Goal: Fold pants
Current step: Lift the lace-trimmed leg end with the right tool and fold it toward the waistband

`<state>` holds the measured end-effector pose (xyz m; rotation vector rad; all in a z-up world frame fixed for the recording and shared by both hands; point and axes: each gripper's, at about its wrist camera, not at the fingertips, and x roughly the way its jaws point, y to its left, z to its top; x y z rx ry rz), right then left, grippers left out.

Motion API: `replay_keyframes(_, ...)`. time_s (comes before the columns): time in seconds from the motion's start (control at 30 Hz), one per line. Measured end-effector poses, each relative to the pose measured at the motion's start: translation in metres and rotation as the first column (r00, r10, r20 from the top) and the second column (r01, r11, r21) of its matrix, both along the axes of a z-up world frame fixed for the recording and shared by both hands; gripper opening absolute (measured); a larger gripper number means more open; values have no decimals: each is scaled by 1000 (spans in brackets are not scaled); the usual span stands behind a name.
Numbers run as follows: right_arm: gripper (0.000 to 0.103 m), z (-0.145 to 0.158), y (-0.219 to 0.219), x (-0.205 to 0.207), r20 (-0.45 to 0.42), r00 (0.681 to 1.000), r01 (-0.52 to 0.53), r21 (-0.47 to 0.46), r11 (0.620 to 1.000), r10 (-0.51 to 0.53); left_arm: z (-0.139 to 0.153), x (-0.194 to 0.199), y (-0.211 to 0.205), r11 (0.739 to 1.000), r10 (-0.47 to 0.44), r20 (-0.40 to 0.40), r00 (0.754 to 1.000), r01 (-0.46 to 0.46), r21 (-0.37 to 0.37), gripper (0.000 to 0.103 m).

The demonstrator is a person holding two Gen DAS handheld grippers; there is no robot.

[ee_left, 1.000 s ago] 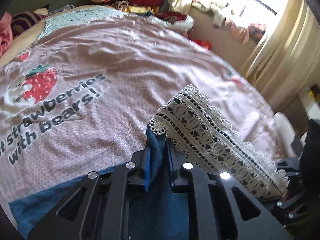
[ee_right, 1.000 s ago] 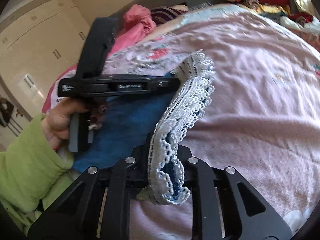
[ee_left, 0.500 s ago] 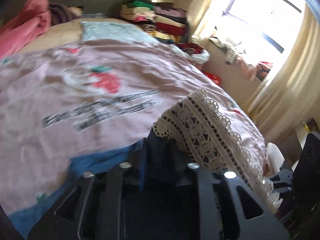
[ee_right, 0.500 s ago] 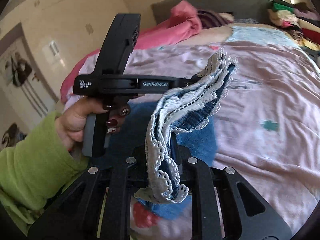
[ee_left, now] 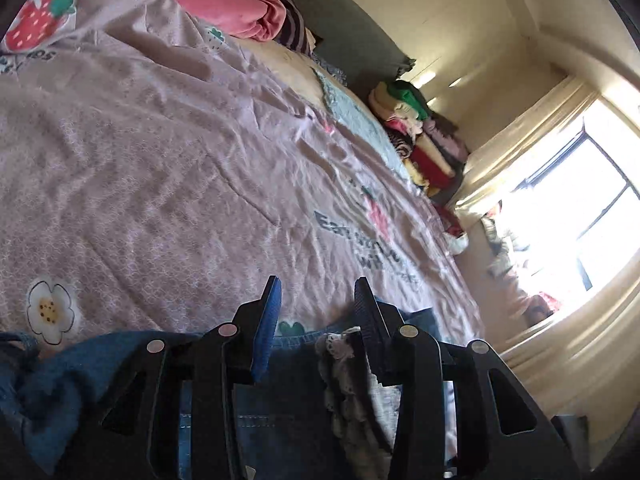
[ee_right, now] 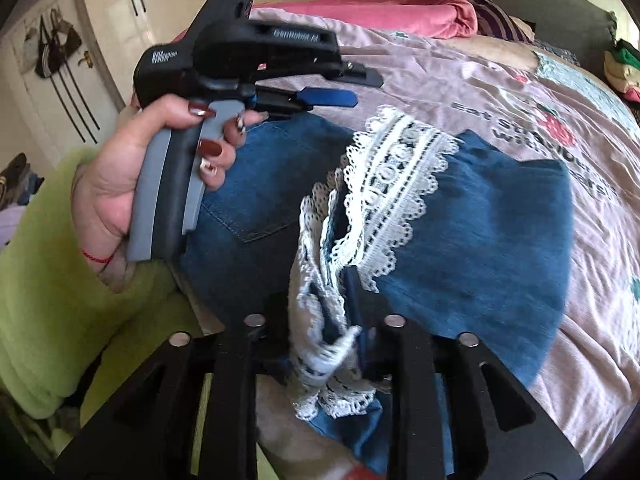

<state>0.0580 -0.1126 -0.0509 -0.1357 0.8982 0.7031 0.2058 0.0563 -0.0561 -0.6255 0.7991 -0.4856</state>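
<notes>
Right wrist view: right hand-held gripper (ee_right: 320, 312) is pinching the bunched lace hem (ee_right: 328, 360) of the denim pants (ee_right: 480, 248), white trim and blue cloth crowded between its fingers.
Left wrist view: left hand-held gripper (ee_left: 316, 308) stands spread, blue pad (ee_left: 266, 332) on one finger, nothing between the fingers; denim and a strip of lace lie just under and behind them.
Left hand: in the right wrist view the person's left hand (ee_right: 160, 168), red nails, green sleeve, holds that gripper above the pants, apart from the cloth.
Pants: lying on the bed, seat and back pocket (ee_right: 256, 200) toward the person, one leg doubled over so the lace band (ee_right: 396, 176) faces up across the denim.
Bed: pink strawberry-print bedspread (ee_left: 160, 184) under it all; pink blanket (ee_right: 400, 12) at the head, stack of folded clothes (ee_left: 420, 136) at the far side.
Step in hand: by my read, mid-fold, hem end brought over the body, one side let go and one side held.
Next move calls for: laying the pinched hem flat, freeing it without dragging the lace, then taking a fresh grip for the next fold; the loose, open-work lace could snag on a finger.
</notes>
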Motion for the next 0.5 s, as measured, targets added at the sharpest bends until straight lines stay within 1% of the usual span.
replay_keyframes(0.03,41,3,1,-4,-6,1000,-25,23,999,25,0,0,-2,1000,-12,-1,1000,12,3,50)
replay_keyframes(0.07,44,6,1,-4,-6,999,-41,40,998,41,0,0,-7,999,-28,-3,1000,28,18,53)
replay_keyframes(0.13,47,18,-4,-12,15,997,-71,75,995,70,1,-1,-16,997,-57,-5,998,57,48,53)
replay_keyframes(0.17,48,24,-7,-15,31,997,-68,82,994,66,0,-3,-15,996,-66,-7,998,67,52,53)
replay_keyframes(0.2,52,31,-17,-15,53,998,-50,92,995,45,-1,-2,-18,995,-77,-17,997,78,56,53)
replay_keyframes(0.23,55,35,-23,-14,65,998,-26,96,995,20,-4,-2,-18,995,-82,-25,996,83,53,53)
replay_keyframes(0.27,56,39,-34,-10,76,997,11,97,995,-18,-7,-2,-20,994,-93,-41,995,95,48,53)
replay_keyframes(0.33,57,42,-61,7,77,989,117,96,989,-124,-11,0,-24,993,-103,-59,993,106,54,53)
replay_keyframes(0.37,57,42,-78,21,65,979,185,101,978,-192,-13,1,-28,991,-108,-69,992,113,74,53)
replay_keyframes(0.4,57,42,-91,33,45,972,226,114,967,-232,-15,2,-31,989,-110,-76,991,117,88,53)
replay_keyframes(0.5,57,36,-112,65,-10,955,297,119,948,-298,-22,2,-41,982,-128,-92,988,139,126,52)
